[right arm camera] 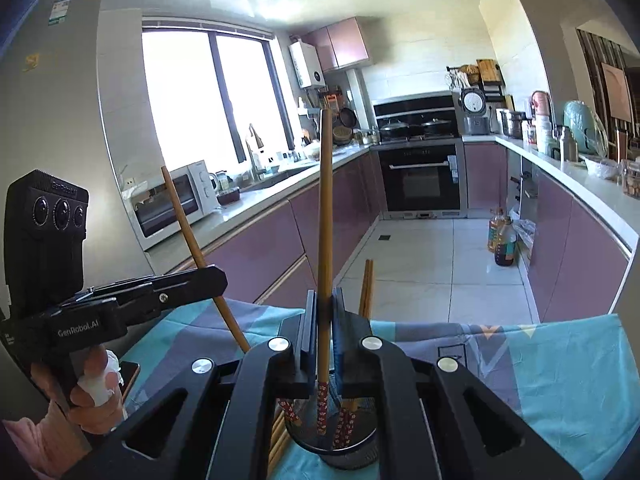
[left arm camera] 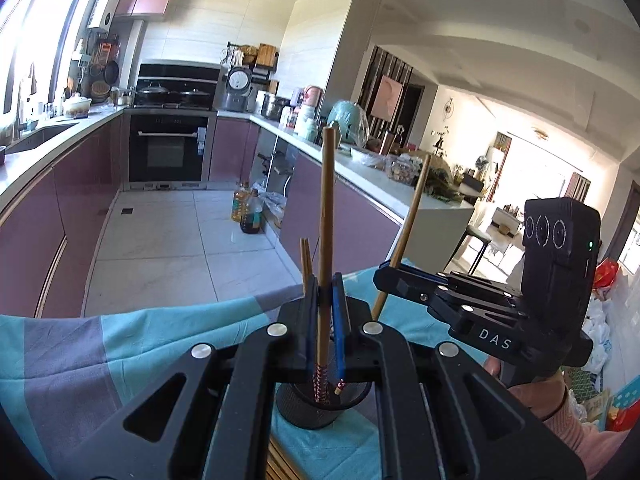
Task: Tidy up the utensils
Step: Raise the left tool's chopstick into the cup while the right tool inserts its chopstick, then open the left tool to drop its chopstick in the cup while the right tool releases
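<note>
Two grippers clamped | left gripper (left arm camera: 326, 300): wooden chopstick (left arm camera: 325, 216) | right gripper (right arm camera: 325, 308): slender chopstick (right arm camera: 325, 216) | black mesh cup (right arm camera: 344, 454)

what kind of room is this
A home kitchen, open to a living area: a built-in oven under a stove with lidded pans, a sink with tap, and a microwave on the counter.

Both wrist views close, angled down; share black holder (left arm camera: 320, 404), kitchen beyond.
</note>
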### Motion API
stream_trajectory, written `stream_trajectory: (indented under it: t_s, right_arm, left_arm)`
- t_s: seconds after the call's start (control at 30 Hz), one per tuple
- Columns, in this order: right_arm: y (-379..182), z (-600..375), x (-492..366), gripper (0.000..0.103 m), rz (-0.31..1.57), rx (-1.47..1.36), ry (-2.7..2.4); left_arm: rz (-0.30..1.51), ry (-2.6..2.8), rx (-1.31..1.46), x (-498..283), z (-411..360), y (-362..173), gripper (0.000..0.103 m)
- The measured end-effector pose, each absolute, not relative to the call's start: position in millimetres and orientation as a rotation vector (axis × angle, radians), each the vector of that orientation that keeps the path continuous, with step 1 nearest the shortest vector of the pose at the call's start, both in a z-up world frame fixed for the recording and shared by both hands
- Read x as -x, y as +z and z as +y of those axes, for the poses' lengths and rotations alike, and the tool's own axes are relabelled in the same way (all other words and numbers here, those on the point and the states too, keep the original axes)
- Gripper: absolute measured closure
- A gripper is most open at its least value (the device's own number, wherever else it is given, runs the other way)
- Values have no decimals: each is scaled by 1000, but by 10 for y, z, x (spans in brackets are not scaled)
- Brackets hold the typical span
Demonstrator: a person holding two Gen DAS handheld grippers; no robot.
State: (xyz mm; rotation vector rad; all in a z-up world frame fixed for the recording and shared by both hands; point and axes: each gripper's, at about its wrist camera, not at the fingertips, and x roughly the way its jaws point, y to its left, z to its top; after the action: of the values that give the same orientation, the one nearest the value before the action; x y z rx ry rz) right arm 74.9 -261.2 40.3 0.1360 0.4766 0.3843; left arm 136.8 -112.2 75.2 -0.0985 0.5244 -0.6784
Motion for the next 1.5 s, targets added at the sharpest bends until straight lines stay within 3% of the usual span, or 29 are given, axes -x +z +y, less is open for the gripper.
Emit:
stream_trajectory:
  t_s: [0.7,0.87,1.03,1.2,1.33,1.5]
  right_arm:
    - [-174,-2532,-1061,97,714,-106,349]
    - [-213,-2532,-1108,94,725,-123,331]
    - [-229,-2502,-1095,85,718,-117,334]
    - [-189,-2490,-1004,79,693,-112,330]
    - [-87,-2455,-792,74,641,-91,354]
    - [-2,-2316,-435,64,594,-47,433]
  left_arm:
    - [750,-677,-27,-1778,-1455,74,95]
    - [783,-664,-15,-1885,-1511,-33,95]
    - [805,-657,5,-1978,-1460,-124,95]
    - [790,-639,30,-1975,-1354,-151,90]
    - [722,-601,21,-1800,-1189,-119,72]
    - [673,-540,26,-1558,-874,-132,62]
